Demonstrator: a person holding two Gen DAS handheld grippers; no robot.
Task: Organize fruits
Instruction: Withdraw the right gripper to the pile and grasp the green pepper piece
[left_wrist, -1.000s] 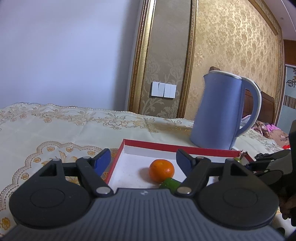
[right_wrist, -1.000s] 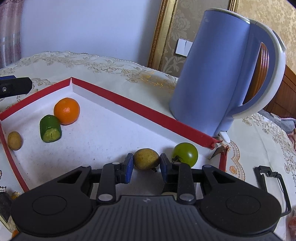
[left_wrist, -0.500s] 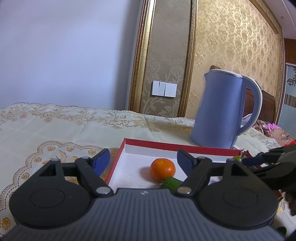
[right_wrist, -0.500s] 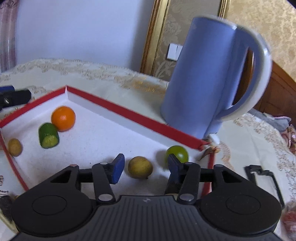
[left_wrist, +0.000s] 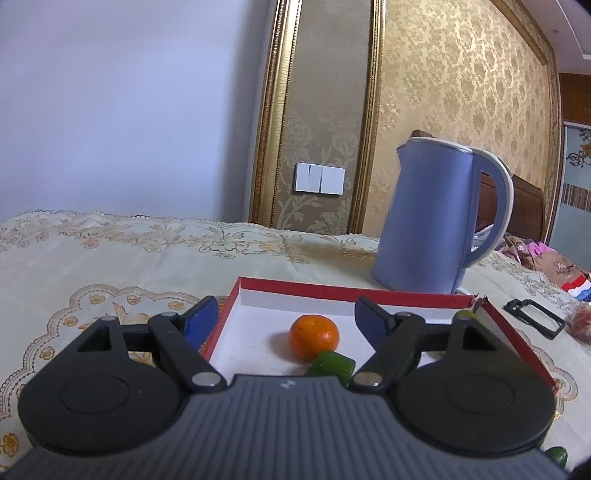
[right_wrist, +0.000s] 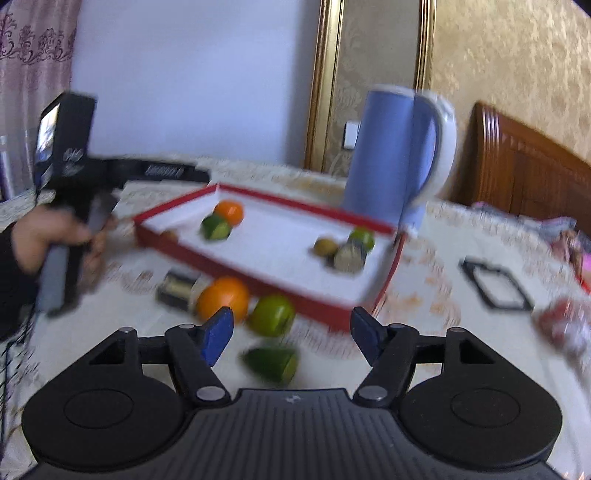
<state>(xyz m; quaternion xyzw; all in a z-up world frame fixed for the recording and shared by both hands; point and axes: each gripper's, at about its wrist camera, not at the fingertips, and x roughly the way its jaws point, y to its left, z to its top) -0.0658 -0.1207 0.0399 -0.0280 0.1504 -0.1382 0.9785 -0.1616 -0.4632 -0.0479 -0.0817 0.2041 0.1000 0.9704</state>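
A red-rimmed white tray holds an orange, a green cucumber piece, a yellow-brown fruit and a green tomato. On the cloth before the tray lie a second orange, a green fruit and another cucumber piece. My left gripper hovers at the tray's near edge, jaws opening, with nothing between its pads. My right gripper is back from the tray over the loose fruit, jaws opening and empty; this view is blurred.
A blue kettle stands behind the tray. A black clip and a red packet lie to the right. A small dark object lies left of the loose orange. A hand holds the left gripper.
My right gripper let go of the yellow-brown fruit in the tray's near right corner, widened its jaws and pulled back out of the tray. The left gripper stayed in place.
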